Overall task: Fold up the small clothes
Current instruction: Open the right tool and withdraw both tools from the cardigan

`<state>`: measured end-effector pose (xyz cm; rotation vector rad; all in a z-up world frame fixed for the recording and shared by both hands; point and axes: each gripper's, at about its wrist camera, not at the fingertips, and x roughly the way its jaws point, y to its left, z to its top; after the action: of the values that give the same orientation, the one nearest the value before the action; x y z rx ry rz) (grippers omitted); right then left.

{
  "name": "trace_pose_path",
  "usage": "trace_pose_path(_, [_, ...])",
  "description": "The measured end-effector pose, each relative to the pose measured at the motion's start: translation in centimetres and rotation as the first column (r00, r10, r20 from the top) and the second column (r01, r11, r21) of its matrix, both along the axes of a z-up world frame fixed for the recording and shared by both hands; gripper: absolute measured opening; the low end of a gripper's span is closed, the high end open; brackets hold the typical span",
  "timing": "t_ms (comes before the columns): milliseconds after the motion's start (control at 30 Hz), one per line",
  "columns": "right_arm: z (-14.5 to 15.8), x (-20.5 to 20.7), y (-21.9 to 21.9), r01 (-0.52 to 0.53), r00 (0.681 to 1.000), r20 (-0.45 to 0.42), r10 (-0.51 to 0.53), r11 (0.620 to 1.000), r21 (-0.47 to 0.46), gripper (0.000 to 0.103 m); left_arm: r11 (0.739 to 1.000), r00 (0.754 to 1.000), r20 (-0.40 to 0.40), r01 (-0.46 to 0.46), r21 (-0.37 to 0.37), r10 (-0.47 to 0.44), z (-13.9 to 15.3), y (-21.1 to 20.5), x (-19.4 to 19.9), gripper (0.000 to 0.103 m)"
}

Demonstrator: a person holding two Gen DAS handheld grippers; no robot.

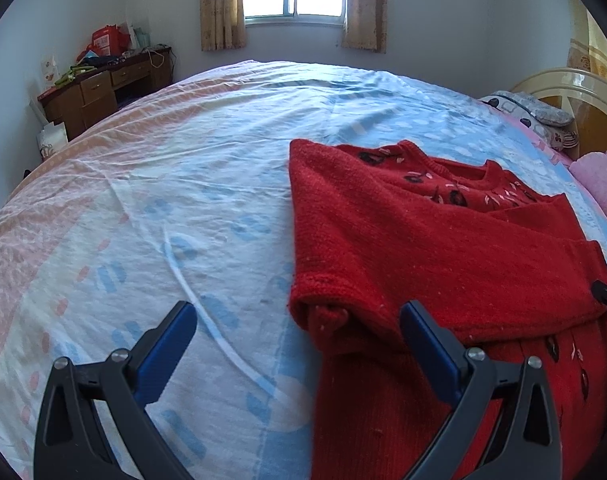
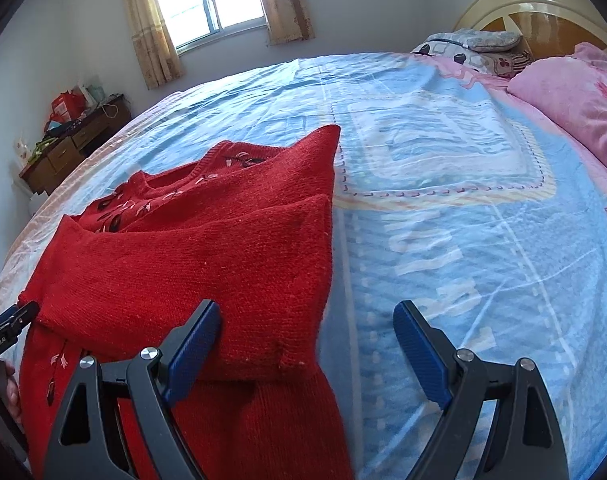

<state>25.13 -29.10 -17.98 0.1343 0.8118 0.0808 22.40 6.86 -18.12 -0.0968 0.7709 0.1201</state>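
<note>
Both tongs wide apart, red sweater (image 1: 443, 248) edge between each pair.

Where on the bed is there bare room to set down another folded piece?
Free: the sheet left of the red sweater, toward the desk; also the sheet right of it, before the pink blanket. Crowded: by the pillows at the headboard.

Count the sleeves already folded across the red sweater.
2: both red knitted sleeves lie crossed over the chest, one from the left, one from the right.
</note>
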Motion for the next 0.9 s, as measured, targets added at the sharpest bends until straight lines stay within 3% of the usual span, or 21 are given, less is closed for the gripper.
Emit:
trace_pose_path(200, [0.5, -1.5, 0.3, 0.005, 1.000, 0.018, -0.004, 0.999, -0.040, 0.089, 0.999, 1.000, 0.001, 0.030, 0.030, -0.030, 0.3, -0.7, -1.3, 0.103])
trace_pose_path(367, [1.4, -4.2, 1.2, -0.054, 0.997, 0.048, 0.057, 0.997, -0.061, 0.089, 0.992, 0.996, 0.007, 0.090, 0.088, -0.090, 0.8, -1.8, -3.5, 0.103])
trace_pose_path(900, [1.9, -12.2, 2.1, -0.129, 0.991, 0.026, 0.130, 0.991, -0.041, 0.089, 0.982, 0.986, 0.002, 0.167, 0.093, -0.168, 2.0, -3.0, -8.9, 0.103])
